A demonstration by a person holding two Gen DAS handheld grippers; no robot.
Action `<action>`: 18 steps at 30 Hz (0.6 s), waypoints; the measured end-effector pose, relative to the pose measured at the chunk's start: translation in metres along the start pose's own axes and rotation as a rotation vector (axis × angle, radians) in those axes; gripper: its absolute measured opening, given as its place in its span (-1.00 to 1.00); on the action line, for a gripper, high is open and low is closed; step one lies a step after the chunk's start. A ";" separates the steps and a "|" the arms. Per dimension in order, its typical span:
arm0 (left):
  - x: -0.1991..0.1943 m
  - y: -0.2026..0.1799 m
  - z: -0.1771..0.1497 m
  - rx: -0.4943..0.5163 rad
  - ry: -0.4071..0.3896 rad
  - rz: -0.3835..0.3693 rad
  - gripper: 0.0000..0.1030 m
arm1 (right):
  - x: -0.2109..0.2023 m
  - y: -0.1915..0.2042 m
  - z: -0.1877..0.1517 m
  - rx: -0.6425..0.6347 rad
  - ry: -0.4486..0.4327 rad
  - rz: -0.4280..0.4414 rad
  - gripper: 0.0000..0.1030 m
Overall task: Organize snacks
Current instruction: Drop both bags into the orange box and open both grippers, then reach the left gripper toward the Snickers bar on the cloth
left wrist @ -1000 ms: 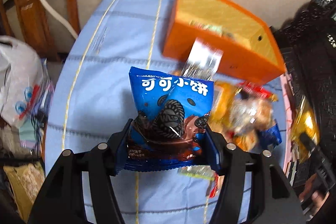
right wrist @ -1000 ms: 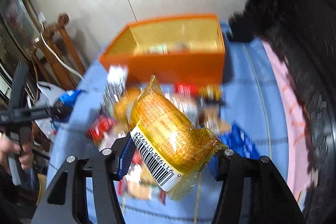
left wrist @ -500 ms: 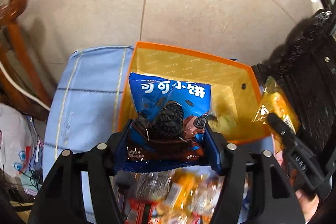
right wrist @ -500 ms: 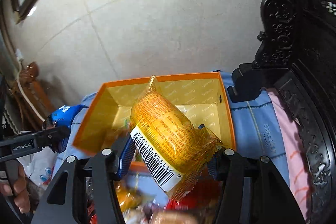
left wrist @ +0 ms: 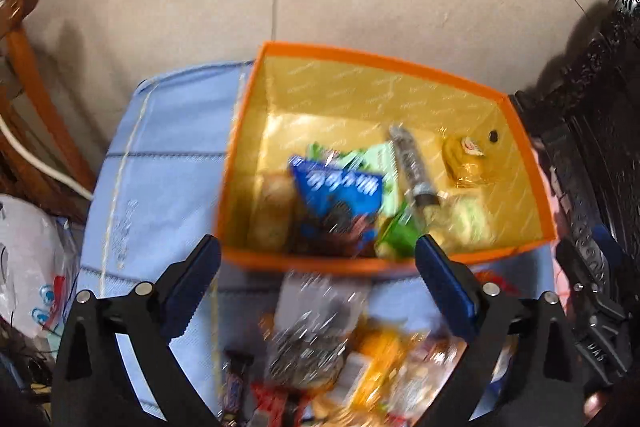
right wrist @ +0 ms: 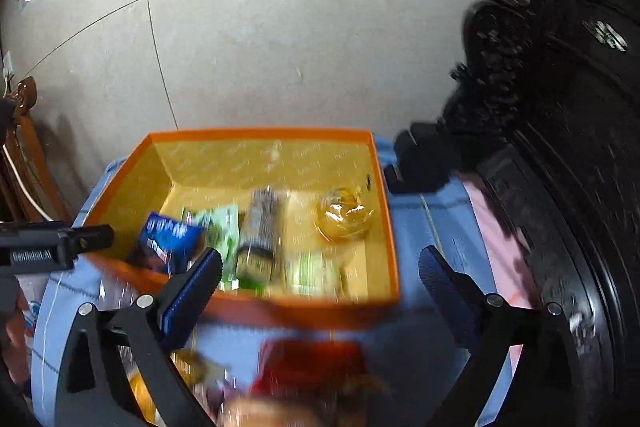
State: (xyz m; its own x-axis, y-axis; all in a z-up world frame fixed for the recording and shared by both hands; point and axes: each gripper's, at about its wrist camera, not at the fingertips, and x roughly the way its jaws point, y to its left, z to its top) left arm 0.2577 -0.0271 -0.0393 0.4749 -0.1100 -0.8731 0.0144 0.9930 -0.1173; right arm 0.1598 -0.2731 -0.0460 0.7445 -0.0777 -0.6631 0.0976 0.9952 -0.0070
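An orange box [left wrist: 264, 261] [right wrist: 304, 311] with a yellow inside stands on the blue cloth. In it lie the blue cookie bag [left wrist: 336, 189] [right wrist: 170, 235], the yellow wrapped cake [left wrist: 466, 159] [right wrist: 344, 215], green packets [left wrist: 386, 163] and a dark bar [left wrist: 414, 169]. My left gripper [left wrist: 318, 267] is open and empty, just in front of the box's near wall. My right gripper [right wrist: 320, 279] is open and empty above the box's near wall. A pile of loose snacks [left wrist: 320, 347] [right wrist: 308, 371] lies on the cloth in front of the box, blurred.
Blue cloth [left wrist: 160, 167] covers the table. Dark carved furniture [right wrist: 560, 107] stands at the right. A wooden chair [left wrist: 24, 47] and a white plastic bag [left wrist: 28, 267] are at the left. The tiled floor [right wrist: 280, 47] lies beyond the box.
Both grippers have opened. The blue cookie bag and the yellow cake have dropped out of them into the orange box. Both grippers have drawn back slightly.
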 end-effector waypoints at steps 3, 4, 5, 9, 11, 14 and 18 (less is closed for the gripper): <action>-0.012 0.017 -0.018 -0.012 -0.013 0.034 0.85 | -0.010 -0.007 -0.023 0.040 0.035 0.010 0.93; -0.017 0.025 -0.027 -0.023 -0.012 0.048 0.85 | -0.011 -0.008 -0.030 0.043 0.054 0.008 0.93; -0.020 0.029 -0.035 -0.029 -0.007 0.047 0.85 | -0.014 -0.009 -0.039 0.043 0.068 0.006 0.93; -0.032 0.046 -0.070 -0.023 0.020 0.046 0.85 | -0.035 -0.010 -0.066 0.038 0.085 0.043 0.93; -0.035 0.056 -0.094 -0.027 0.043 0.049 0.85 | -0.042 -0.011 -0.083 0.046 0.131 0.092 0.93; -0.026 0.075 -0.128 -0.063 0.125 0.054 0.85 | -0.052 -0.014 -0.108 0.072 0.184 0.135 0.93; -0.008 0.095 -0.164 -0.112 0.215 0.104 0.85 | -0.062 -0.017 -0.133 0.062 0.224 0.150 0.93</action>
State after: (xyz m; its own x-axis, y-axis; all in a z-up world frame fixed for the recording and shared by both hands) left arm 0.1107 0.0609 -0.1214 0.2703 -0.0266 -0.9624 -0.1273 0.9899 -0.0631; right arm 0.0239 -0.2775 -0.1044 0.5893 0.0922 -0.8026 0.0431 0.9885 0.1452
